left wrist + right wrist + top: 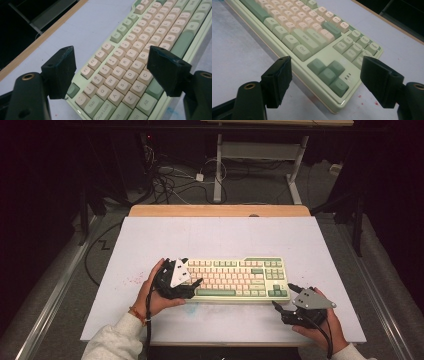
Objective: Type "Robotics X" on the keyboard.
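high view: both grippers, left and right, gape wide (empty) beside keyboard.

A pale worktop carrying one keyboard.

The worktop is a flat, whitish-grey sheet with a strip of bare wood showing along its far edge. The keyboard lies flat on the near half, long side running across, well back from the far edge and close to the near one. Its case is light green, with cream letter keys and green modifier, arrow and space keys. Small reddish specks dot the surface near the keyboard's arrow-key corner, and a faint bluish smudge, possibly a stain, sits just in front of the keyboard.
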`<action>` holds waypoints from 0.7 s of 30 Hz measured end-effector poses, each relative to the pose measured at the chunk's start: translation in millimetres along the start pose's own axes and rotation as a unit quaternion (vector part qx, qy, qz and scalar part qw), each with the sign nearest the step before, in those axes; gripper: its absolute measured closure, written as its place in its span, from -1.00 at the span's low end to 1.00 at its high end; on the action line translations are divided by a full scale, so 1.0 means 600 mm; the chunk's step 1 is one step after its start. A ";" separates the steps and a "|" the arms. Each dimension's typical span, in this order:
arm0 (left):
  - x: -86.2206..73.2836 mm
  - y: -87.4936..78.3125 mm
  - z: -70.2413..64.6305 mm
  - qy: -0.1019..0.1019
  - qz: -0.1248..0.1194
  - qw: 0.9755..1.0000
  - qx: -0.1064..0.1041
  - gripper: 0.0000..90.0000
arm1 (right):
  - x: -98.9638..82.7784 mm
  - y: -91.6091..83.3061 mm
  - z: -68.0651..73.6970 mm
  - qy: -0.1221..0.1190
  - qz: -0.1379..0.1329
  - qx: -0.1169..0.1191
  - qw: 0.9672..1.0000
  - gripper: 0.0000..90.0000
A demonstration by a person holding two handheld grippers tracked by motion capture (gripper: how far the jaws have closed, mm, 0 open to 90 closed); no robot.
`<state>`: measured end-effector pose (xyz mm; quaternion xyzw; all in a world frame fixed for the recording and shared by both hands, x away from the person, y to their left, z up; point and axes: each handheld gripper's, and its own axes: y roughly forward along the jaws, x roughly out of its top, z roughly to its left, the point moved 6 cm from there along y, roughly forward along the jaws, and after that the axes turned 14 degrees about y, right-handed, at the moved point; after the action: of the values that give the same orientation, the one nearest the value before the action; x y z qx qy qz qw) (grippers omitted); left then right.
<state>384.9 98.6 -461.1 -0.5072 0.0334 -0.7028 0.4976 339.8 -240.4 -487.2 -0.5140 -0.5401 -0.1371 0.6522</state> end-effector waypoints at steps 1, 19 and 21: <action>-0.003 -0.002 0.000 -0.001 0.000 1.000 0.002 -0.52 | 0.001 0.000 -0.001 0.003 0.000 0.001 1.000 -0.44; -0.063 -0.038 -0.008 -0.010 0.013 1.000 0.021 -0.55 | 0.035 -0.003 -0.013 0.024 -0.029 0.000 0.999 -0.46; -0.071 -0.039 -0.011 -0.013 0.017 1.000 0.021 -0.55 | 0.039 -0.001 -0.013 0.023 -0.031 0.000 0.999 -0.46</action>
<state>363.7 138.4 -480.3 -0.5053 0.0204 -0.6882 0.5203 352.7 -238.1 -466.1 -0.4937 -0.5404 -0.1686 0.6601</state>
